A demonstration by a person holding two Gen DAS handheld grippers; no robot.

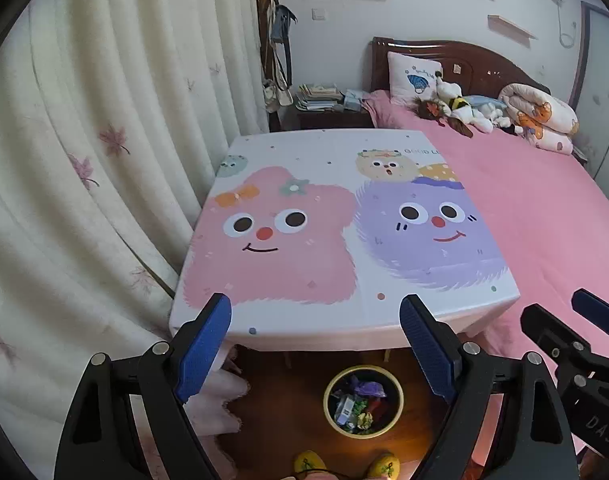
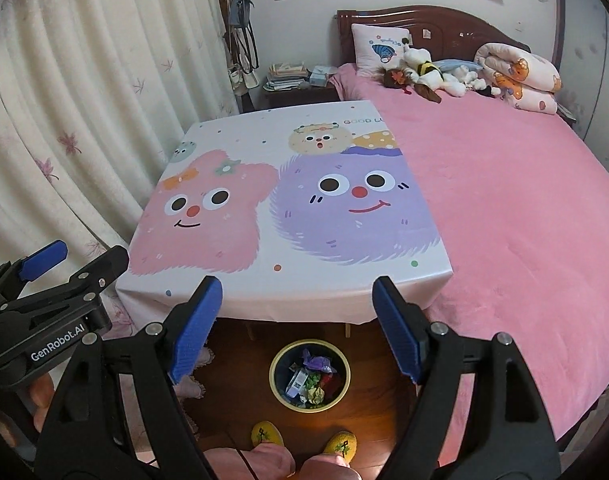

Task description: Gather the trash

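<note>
Nearest the lens in the left wrist view, the left gripper [image 1: 316,344] stands with its blue-padded jaws spread wide and nothing between them; its left pad hangs over the near left corner of the table [image 1: 288,152] and its right pad over the near right edge. Through the gap, down on the wooden floor [image 1: 276,412], sits the trash bin [image 1: 363,400], a round dark tub with a yellow rim, holding the collected trash [image 1: 360,404]: a purple wrapper, a small white carton, green and red scraps. It stands just in front of the table's near edge, between the table and a pair of yellow slippers [image 1: 346,465] on the person's feet. The table top, covered by a cartoon cloth with a pink fuzzy face on the left and a purple one on the right, carries no loose items. To the left hangs a cream curtain [image 1: 84,140] with pink leaf prints; to the right the table touches a bed [image 1: 544,208] with a pink sheet, stuffed toys and a rolled quilt by the headboard. At the far right edge, the right gripper [image 1: 560,312] comes into view beside the left one. In its own view the right gripper [image 2: 296,320] is likewise wide open and holds nothing, with the bin below it.
</note>
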